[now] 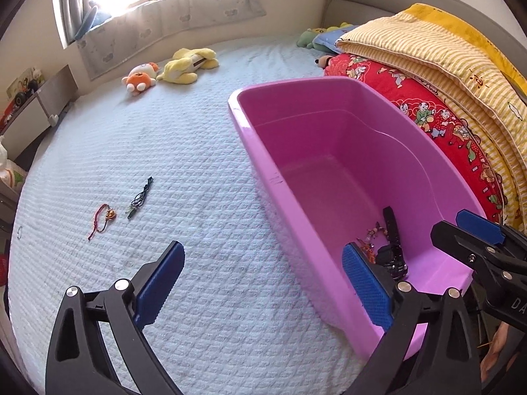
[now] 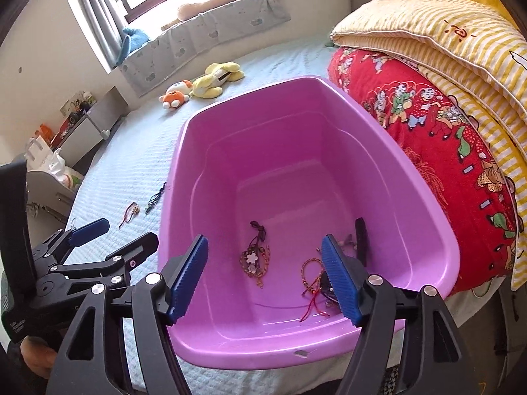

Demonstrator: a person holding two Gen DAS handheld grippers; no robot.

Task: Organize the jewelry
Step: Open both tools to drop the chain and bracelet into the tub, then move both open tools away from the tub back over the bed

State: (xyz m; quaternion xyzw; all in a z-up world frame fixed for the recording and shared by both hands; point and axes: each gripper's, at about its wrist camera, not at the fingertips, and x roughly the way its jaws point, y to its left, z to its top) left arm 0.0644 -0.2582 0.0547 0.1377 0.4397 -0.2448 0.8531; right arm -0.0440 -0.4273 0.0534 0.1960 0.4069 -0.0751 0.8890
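Both the left gripper [image 1: 260, 283] and right gripper [image 2: 263, 276] are held apart, empty, near the pink tub [image 2: 184, 151]; two bracelets [image 1: 102, 219] are left on the bedspread [image 1: 197, 164].

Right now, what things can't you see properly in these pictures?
- Black strap piece in the pink tub: right wrist view, the gripper's blue pad hides its lower end.
- Red string bracelet and dark cord on the bed cover: left wrist view, too small to read the charms.
- Right gripper: left wrist view, cut off by the picture's edge.
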